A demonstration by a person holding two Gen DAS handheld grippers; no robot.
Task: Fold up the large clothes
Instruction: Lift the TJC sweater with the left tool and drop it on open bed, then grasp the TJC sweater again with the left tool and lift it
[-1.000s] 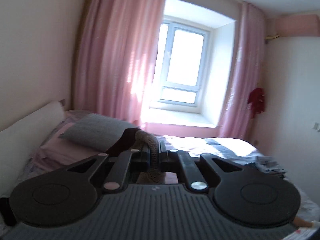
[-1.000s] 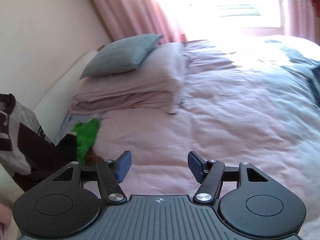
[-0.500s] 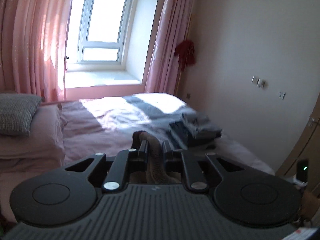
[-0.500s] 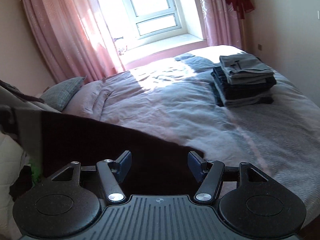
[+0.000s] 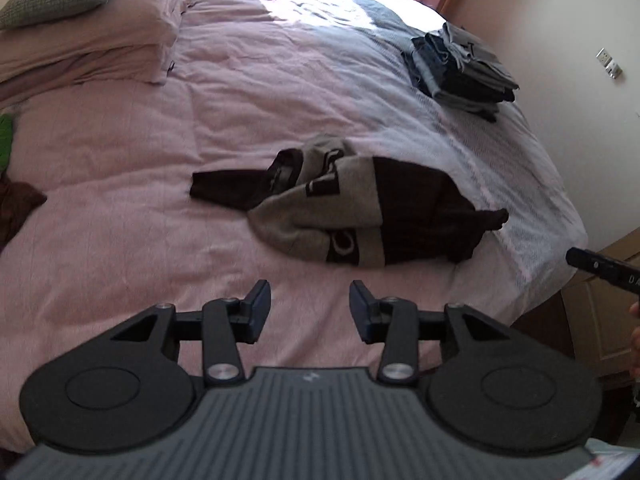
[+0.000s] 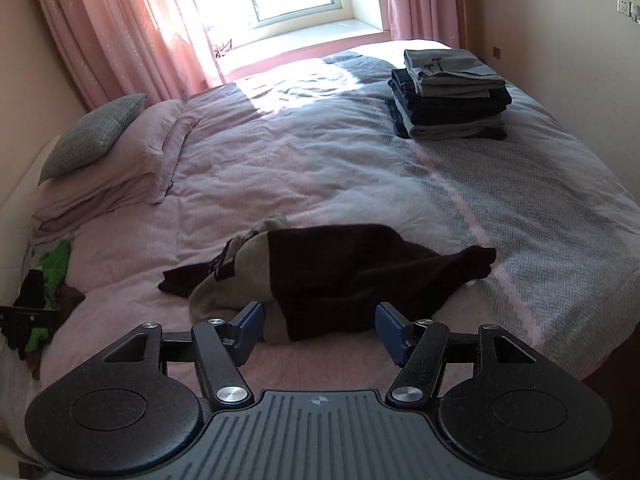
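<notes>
A dark brown and grey sweater (image 5: 360, 208) lies crumpled in a heap on the pink bedspread (image 5: 120, 168), one sleeve stretched to the left. My left gripper (image 5: 308, 304) hovers open above the bed, just short of the heap, holding nothing. In the right wrist view the same sweater (image 6: 328, 276) lies right in front of my right gripper (image 6: 318, 330), which is open and empty, its fingertips framing the near edge of the heap.
A stack of folded clothes (image 6: 448, 96) sits at the far right of the bed. Pillows (image 6: 104, 152) lie at the left by the headboard. Loose green and dark garments (image 6: 44, 280) rest at the left edge. Part of the other gripper (image 5: 604, 270) shows at right.
My left gripper, earlier shut on the sweater and holding it up, has opened and the sweater now lies in a heap on the bed. Both views have tipped down toward the bed.
</notes>
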